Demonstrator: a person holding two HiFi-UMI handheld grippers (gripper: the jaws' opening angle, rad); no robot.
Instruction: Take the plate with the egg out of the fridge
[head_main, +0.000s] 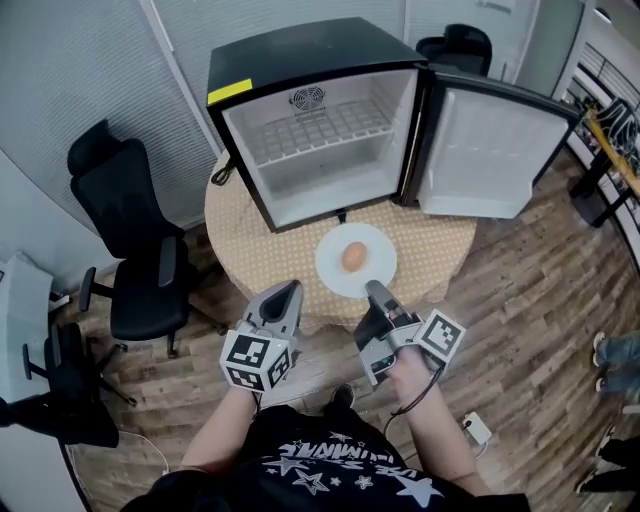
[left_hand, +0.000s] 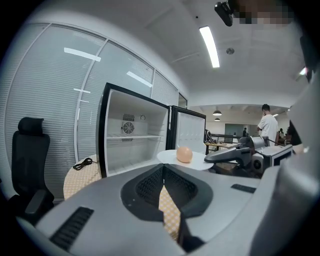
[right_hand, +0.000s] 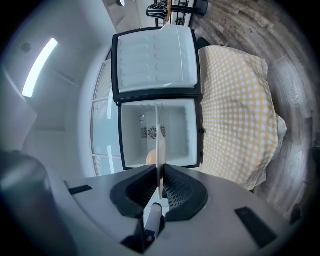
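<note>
A white plate (head_main: 335, 275) with a brown egg (head_main: 353, 257) on it hangs level over the checkered table (head_main: 440, 250), just in front of the open, empty black fridge (head_main: 320, 130). My right gripper (head_main: 374, 293) is shut on the plate's near rim. In the right gripper view the plate (right_hand: 159, 150) runs edge-on between the pads, with the egg (right_hand: 151, 157) behind it. My left gripper (head_main: 290, 292) is shut and holds nothing, at the table's near edge left of the plate. Its view shows the egg (left_hand: 184, 154), the plate (left_hand: 170, 157) and the fridge (left_hand: 130, 135).
The fridge door (head_main: 490, 150) stands swung wide to the right. A wire shelf sits in the fridge's upper part. A black office chair (head_main: 130, 240) stands left of the round table, another chair (head_main: 455, 45) behind the fridge. The floor is wood planks.
</note>
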